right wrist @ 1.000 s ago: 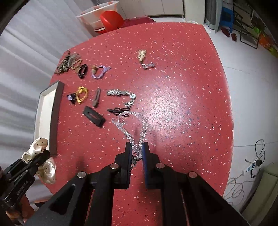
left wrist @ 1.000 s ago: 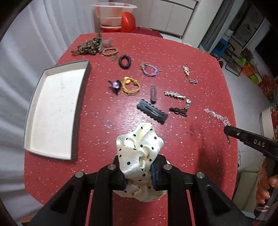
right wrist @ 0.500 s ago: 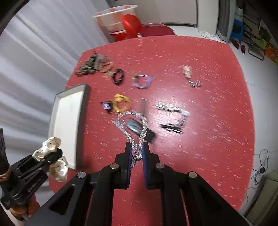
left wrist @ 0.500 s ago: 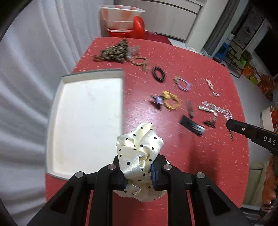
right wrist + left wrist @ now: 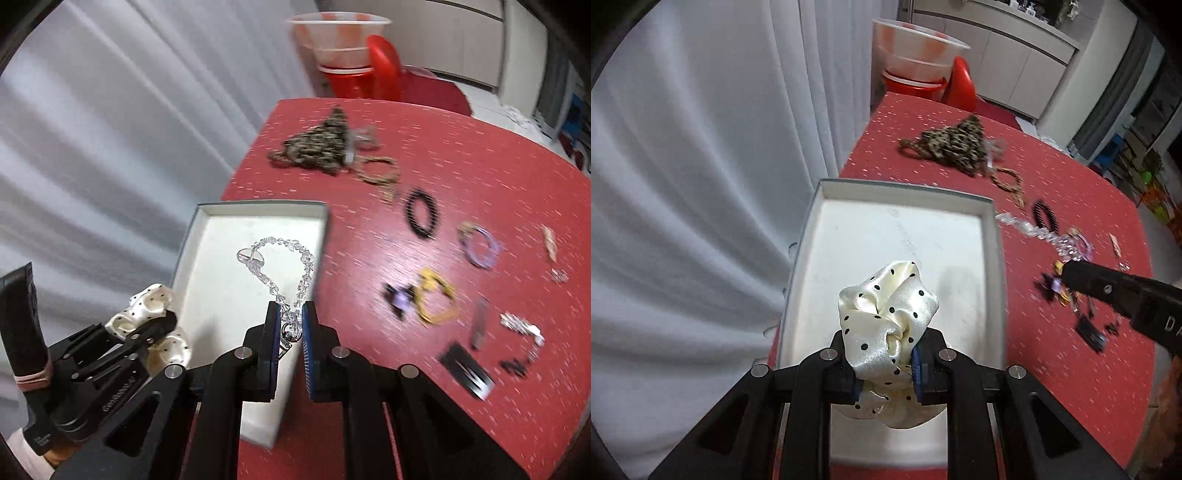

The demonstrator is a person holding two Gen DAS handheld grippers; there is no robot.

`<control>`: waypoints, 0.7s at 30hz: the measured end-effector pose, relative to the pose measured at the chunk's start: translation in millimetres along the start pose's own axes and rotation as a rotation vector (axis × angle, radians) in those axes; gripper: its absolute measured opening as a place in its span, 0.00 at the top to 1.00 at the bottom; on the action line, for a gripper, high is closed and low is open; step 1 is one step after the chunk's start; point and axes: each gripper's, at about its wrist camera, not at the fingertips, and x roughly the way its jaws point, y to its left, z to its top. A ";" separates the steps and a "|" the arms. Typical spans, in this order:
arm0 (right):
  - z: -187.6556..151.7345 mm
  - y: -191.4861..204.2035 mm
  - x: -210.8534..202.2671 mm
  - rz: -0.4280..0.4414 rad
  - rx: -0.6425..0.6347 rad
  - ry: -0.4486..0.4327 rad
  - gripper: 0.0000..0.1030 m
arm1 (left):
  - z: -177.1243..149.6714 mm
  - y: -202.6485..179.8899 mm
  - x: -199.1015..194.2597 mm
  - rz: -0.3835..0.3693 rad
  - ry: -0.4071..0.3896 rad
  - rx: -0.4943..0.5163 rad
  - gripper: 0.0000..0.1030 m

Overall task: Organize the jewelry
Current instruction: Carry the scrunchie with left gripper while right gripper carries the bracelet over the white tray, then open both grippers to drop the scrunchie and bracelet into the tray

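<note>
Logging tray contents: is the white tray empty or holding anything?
Empty: the white tray shows bare floor; scrunchie and crystal bracelet remain gripped.

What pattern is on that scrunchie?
Cream satin with black polka dots; the scrunchie shows best in the left wrist view.

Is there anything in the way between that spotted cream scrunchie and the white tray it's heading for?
Nothing visible. The left tongs hold the scrunchie over the white tray, whose floor looks bare. The right tongs carry a crystal bracelet beside it, apart.
</note>
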 end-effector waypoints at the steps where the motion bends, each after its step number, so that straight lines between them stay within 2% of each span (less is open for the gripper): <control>1: 3.2 3.5 7.1 0.000 -0.005 0.003 0.88 | 4.0 2.8 7.6 0.000 -0.006 0.000 0.79; 9: 17.1 5.8 62.7 -0.007 0.053 0.029 0.88 | 22.3 15.8 61.5 0.008 0.003 -0.033 0.79; 13: 25.1 8.3 88.1 -0.012 0.035 0.039 0.88 | 26.9 16.7 79.9 0.034 -0.001 -0.010 0.79; 19: 27.1 10.2 122.4 -0.028 0.027 0.078 0.88 | 27.3 22.7 103.7 0.057 0.012 -0.040 0.79; 20: 26.4 10.0 127.2 -0.031 0.026 0.088 0.88 | 26.9 23.0 104.6 0.063 0.008 -0.042 0.73; 21: 26.4 10.4 131.5 -0.033 0.026 0.096 0.88 | 26.5 23.0 104.6 0.073 0.001 -0.042 0.57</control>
